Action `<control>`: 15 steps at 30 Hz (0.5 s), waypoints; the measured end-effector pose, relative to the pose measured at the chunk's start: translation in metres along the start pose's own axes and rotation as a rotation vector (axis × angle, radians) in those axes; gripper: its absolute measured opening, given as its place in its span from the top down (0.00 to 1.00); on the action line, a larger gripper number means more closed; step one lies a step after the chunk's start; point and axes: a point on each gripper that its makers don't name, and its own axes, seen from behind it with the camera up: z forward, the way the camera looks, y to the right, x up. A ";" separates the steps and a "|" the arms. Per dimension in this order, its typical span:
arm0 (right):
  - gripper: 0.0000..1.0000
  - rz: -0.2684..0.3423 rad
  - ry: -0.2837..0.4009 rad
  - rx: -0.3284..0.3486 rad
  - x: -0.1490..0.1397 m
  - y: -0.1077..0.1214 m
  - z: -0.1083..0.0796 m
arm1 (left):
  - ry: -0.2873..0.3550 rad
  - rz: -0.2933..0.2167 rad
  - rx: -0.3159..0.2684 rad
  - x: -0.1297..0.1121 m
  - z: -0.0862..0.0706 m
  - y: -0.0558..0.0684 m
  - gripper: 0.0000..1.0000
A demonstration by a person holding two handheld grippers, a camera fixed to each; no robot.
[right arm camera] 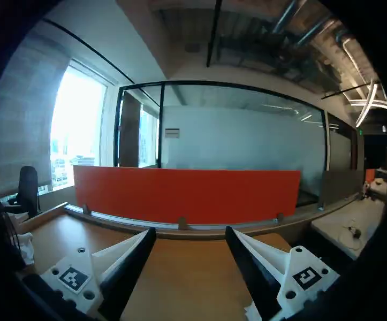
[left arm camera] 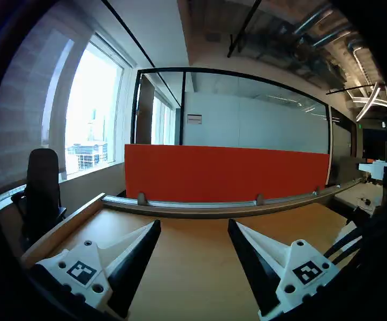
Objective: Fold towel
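The right gripper view takes in the towel, a crumpled white cloth on the wooden surface in front of the left end of the orange divider. It lies well off to the left of the right hand-held gripper and touches neither finger. That hand-held gripper is spread wide with nothing between its fingers, and it points at the middle of the divider. A small white scrap shows under its right finger (too little of it to say what it is).

The left gripper view gives the black chair large, left of the divider and beside the window. The left hand-held gripper is likewise spread wide and holds nothing. Bare wood of the surface lies between its fingers, and it faces the divider squarely.

Right of the divider, both views show a paler second surface. In the right gripper view a small dark object with a cord rests on it.
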 end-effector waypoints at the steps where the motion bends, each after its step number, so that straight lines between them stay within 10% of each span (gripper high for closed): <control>1: 0.00 0.001 0.001 0.001 0.002 -0.001 0.000 | 0.005 0.001 -0.002 0.000 0.000 0.001 0.07; 15: 0.00 -0.004 0.016 0.003 0.014 -0.016 -0.004 | 0.039 0.025 0.012 -0.042 -0.005 -0.008 0.07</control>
